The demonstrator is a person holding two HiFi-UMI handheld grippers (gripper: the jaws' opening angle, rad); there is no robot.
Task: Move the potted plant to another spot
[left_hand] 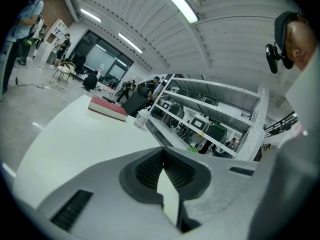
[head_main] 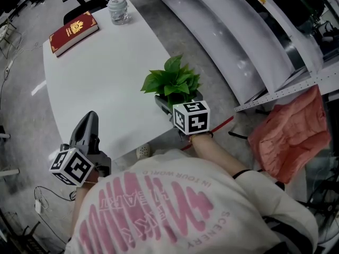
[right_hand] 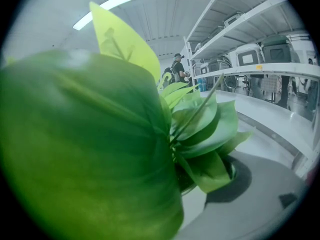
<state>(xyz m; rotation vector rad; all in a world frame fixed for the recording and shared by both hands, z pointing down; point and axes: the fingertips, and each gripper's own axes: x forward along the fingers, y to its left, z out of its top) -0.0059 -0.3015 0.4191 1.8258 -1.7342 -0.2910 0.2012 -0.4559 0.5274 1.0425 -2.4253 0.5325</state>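
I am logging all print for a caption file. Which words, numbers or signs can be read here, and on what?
"IN YOUR WORLD", upside down, on the shirt.
"SCENERY", same shirt.
Large pink letters there: cannot read.
The red book: gold emblem, lettering too small.
The plant: no label shows.

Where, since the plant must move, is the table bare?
The table is bare across its middle, between red book and jar at the far end and the potted plant at the near right edge. Crowded: only those ends.
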